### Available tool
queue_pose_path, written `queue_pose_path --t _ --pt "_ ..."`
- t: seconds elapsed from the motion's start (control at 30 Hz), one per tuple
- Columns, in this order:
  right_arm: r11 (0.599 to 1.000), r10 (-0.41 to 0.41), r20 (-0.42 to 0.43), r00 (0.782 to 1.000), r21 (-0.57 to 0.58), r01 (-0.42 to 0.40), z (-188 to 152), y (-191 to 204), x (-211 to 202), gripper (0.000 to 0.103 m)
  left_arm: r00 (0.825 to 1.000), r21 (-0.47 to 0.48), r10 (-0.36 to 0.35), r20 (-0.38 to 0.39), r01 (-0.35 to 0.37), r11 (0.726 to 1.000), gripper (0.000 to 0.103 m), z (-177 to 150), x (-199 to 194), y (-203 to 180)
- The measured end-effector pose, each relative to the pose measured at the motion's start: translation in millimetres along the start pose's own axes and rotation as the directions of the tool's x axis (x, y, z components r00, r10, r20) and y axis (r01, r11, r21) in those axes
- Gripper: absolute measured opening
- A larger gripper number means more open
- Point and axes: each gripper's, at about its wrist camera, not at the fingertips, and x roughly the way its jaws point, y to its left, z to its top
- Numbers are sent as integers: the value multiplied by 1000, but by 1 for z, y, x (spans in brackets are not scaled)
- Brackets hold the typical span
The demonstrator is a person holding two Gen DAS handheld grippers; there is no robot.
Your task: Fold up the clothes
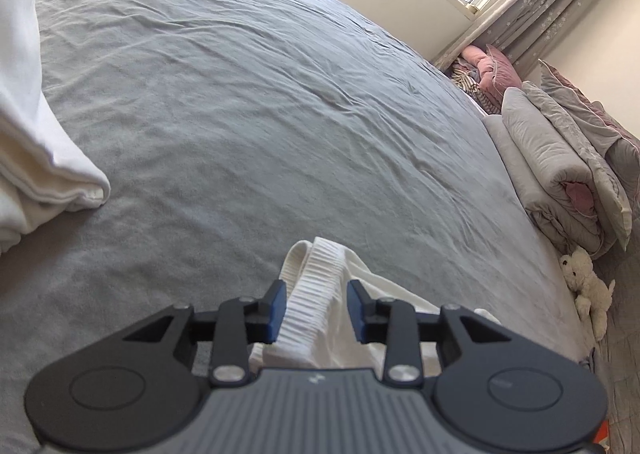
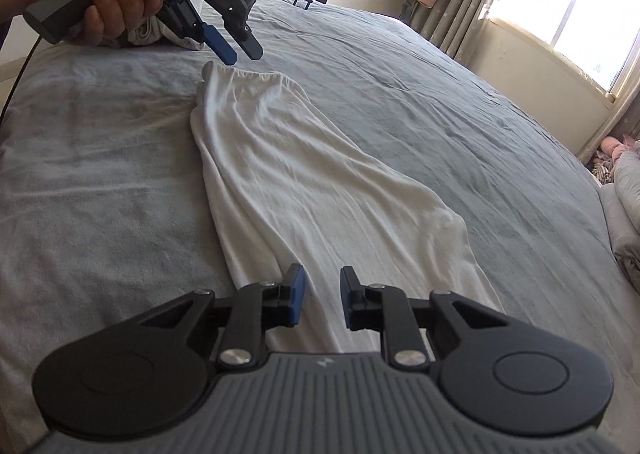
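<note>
Long white knit garment [image 2: 304,182] lies lengthwise on grey bedsheet [image 2: 440,94]. Left gripper [image 1: 316,310] jaws wide, straddling its ribbed far end. Right gripper [image 2: 322,300] jaws wide over near end, gripping nothing.

White garment [image 2: 280,174] lies on grey bed [image 2: 440,114].

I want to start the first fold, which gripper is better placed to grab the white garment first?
Probably left: the left gripper is open with the white garment's ribbed band already between its fingers. The right gripper, also open, hovers over flat cloth.
</note>
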Motion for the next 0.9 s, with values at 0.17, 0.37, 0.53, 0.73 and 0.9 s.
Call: queue_pose_path --t 0.17,0.37,0.53,0.73,0.9 --pt "999 7 -28 1000 -41 -9 0 12 0 11 998 13 -38 40 37 999 69 -5 -16 1" --pt "1000 -23 0 1000 3 23 5 5 -9 0 994 107 105 -17 -103 989 26 -19 5 -11" --pt "999 -35 28 999 26 34 11 0 -20 0 981 181 192 -36 -183 966 21 -26 15 -17" --pt "999 32 19 999 -4 -32 12 11 -26 0 966 255 259 -4 -249 934 20 -28 16 -20" --pt "997 67 -54 996 -44 -70 4 28 -12 0 953 311 302 26 -295 904 21 -30 16 -24"
